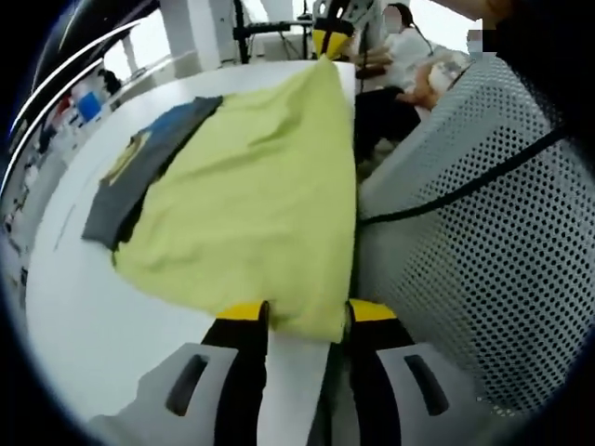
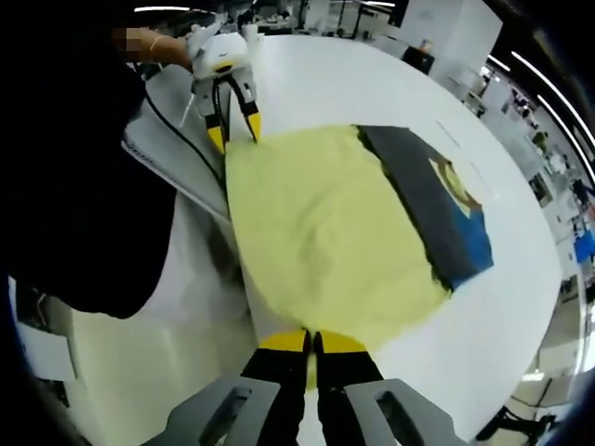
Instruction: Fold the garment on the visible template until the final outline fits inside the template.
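We are in the middle of a fold. Each of us holds one corner of the yellow-green garment (image 2: 325, 251) along its near edge, at the near side of the white table (image 2: 390, 93).

In the right gripper view, the right gripper (image 2: 312, 342) is pinched tight on the near hem, its yellow-tipped jaws almost meeting with the cloth between them. Far off to the left, the left gripper (image 2: 232, 125) holds the other corner of that same edge, beside a grey perforated panel (image 2: 163, 139) that sits at the table's edge. In the left gripper view, the left gripper (image 1: 307, 321) has a fold of the hem between its jaws; they stand a little apart, with the cloth bunched in the gap.

The garment lies spread and mostly flat, with soft wrinkles and no sharp creases. Its far side covers part of a dark grey and blue sheet with a yellow mark (image 2: 446, 209), which we take to be the template. The cloth reaches well beyond it on the near side.

Next, we judge, both corners should rise together and travel toward the far side, then set down so that the doubled cloth lands over the template. Both hands need to move evenly, or the edge will skew.
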